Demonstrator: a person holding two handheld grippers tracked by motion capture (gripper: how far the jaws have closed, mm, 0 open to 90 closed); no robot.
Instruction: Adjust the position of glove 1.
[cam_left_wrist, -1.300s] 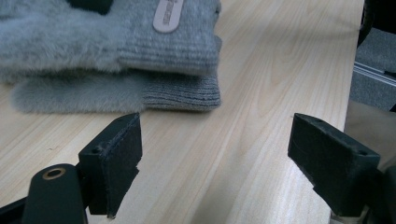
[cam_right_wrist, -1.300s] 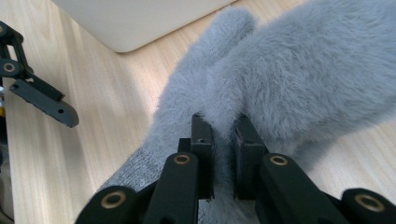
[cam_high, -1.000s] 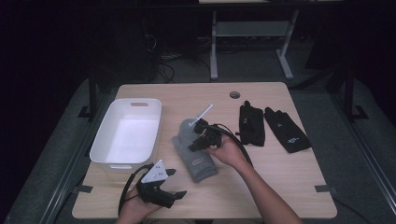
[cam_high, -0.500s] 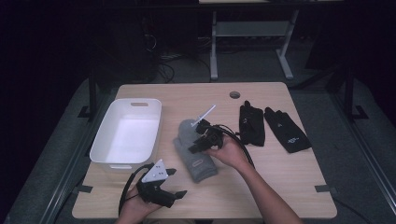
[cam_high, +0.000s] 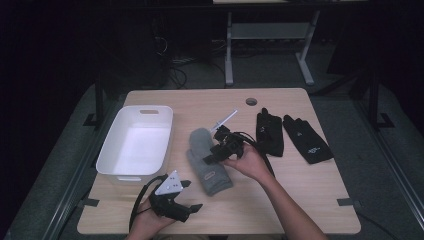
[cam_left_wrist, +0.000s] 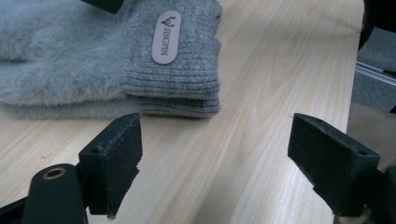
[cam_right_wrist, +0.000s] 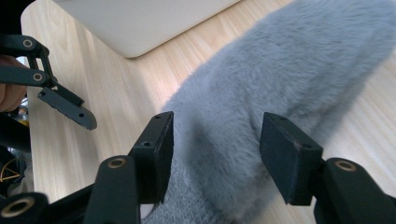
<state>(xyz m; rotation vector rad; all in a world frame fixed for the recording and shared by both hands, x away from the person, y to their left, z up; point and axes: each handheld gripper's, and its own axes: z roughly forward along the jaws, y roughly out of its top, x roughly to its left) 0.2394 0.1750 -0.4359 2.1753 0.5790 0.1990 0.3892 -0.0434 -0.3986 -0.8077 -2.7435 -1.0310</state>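
Letting go: the right gripper (cam_high: 216, 152) has just been opening over the grey mitten (cam_high: 207, 162), fur between unpressed jaws. The left gripper (cam_high: 189, 195) waits open.

A wooden table (cam_high: 300, 195) carried a white tub (cam_high: 136, 142) at its left; a grey mitten (cam_high: 206, 165) lay at centre; two black gloves (cam_high: 270, 132) lay side by side at right.
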